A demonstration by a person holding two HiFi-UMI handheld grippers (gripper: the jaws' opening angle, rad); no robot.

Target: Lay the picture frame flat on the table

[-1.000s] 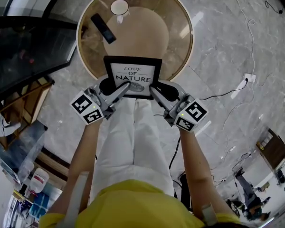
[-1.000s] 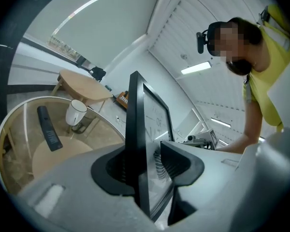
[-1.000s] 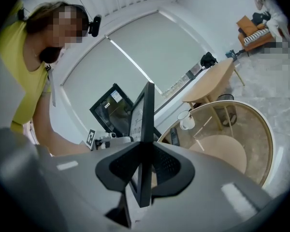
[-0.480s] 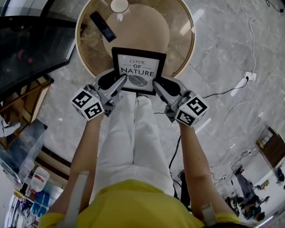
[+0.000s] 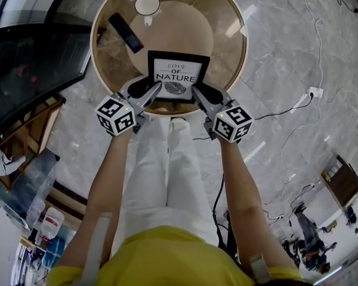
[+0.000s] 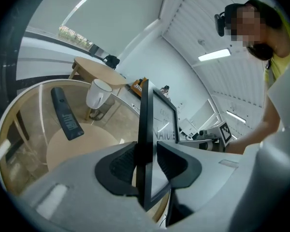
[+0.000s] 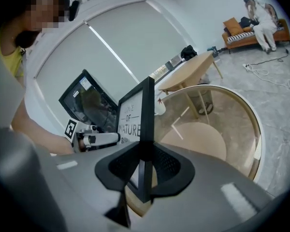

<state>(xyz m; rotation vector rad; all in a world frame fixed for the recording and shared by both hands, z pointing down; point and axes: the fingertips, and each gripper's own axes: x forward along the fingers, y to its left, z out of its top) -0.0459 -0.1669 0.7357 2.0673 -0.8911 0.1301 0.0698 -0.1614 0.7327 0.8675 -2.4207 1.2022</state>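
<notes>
The black picture frame [image 5: 178,76] with the print "LOVE OF NATURE" is held over the near part of the round glass table [image 5: 241,46]. My left gripper [image 5: 157,89] grips its left edge and my right gripper [image 5: 197,91] its right edge. In the left gripper view the frame [image 6: 146,124] stands edge-on between the pads of the left gripper [image 6: 146,151], whose jaws are closing. In the right gripper view the frame [image 7: 147,115] sits between the pads of the right gripper [image 7: 146,153], whose jaws are opening. I cannot tell whether its lower edge touches the table.
A black remote [image 5: 125,33] and a white cup [image 5: 147,6] lie on the far left part of the table. A dark glass-topped unit [image 5: 30,64] stands to the left. Cables [image 5: 304,103] run over the marble floor on the right.
Both grippers have carried the frame forward, from above the person's legs to over the table's near part. The frame now shows smaller and farther out.
</notes>
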